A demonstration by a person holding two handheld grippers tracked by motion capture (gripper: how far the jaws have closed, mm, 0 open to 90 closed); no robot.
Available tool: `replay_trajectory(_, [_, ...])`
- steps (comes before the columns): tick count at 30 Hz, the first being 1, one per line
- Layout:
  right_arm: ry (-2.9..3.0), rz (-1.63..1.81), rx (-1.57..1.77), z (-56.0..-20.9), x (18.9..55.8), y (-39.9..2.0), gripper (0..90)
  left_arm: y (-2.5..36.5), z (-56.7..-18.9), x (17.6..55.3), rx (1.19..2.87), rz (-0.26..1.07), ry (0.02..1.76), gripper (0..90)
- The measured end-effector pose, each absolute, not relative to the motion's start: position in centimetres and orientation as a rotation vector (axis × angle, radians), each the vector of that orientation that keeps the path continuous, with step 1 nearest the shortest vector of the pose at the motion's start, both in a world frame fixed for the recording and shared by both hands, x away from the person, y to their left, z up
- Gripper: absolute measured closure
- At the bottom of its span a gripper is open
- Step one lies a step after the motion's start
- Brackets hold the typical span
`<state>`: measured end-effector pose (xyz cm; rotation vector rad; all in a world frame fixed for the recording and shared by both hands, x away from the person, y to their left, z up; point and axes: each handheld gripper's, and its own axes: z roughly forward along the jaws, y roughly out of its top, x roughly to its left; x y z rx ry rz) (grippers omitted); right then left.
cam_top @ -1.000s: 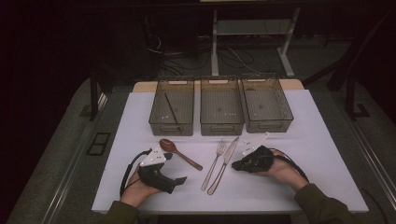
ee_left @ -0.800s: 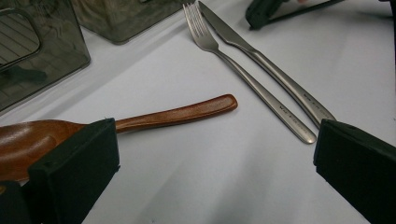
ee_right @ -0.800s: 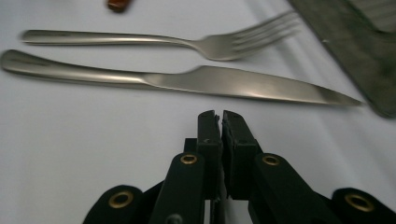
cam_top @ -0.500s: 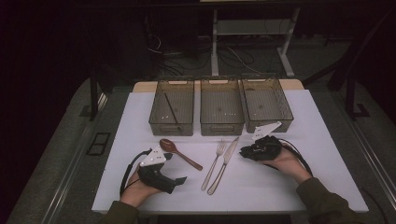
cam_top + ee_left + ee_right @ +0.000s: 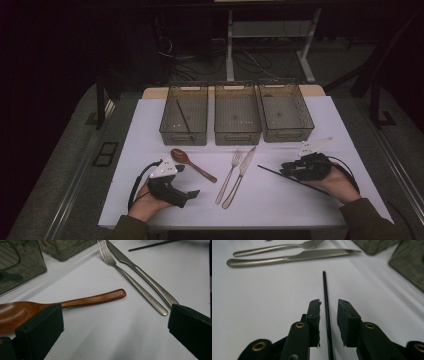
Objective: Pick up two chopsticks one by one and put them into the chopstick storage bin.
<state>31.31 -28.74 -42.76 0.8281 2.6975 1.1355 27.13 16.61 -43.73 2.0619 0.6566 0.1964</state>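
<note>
A thin black chopstick [image 5: 272,171] [image 5: 325,290] lies on the white table [image 5: 280,205] at the right. My right gripper [image 5: 286,170] [image 5: 329,303] is low over its near end. The jaws straddle it, narrowly open, with a gap on each side. My left gripper [image 5: 187,180] [image 5: 115,315] rests at the front left with its jaws wide open and nothing between them. A wooden spoon [image 5: 192,165] [image 5: 92,298] lies just beyond its left jaw. A steel fork [image 5: 230,175] [image 5: 130,275] and knife [image 5: 241,175] [image 5: 150,282] lie side by side in the middle.
Three clear bins stand in a row at the back: left bin [image 5: 184,134], middle bin [image 5: 237,136], right bin [image 5: 287,134]. The left one holds another black chopstick [image 5: 183,117]. A bin corner [image 5: 409,262] is close to the right of my right gripper.
My right gripper has moved right, away from the knife, and now sits over the near end of the chopstick. The left gripper has stayed put.
</note>
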Motion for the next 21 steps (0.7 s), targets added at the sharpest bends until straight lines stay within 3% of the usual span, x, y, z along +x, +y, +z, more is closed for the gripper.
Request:
replay_trajectory(14, [2.690, 1.076, 0.913, -43.8, 28.4, -33.2, 78.0, 16.6, -43.8, 27.1, 2.064, 0.194, 0.660, 0.0])
replay_trajectory(21, [2.710, 1.051, 0.905, -44.3, 28.3, -33.5, 80.2, 16.6, -43.8, 27.1, 2.065, 0.195, 0.660, 0.0])
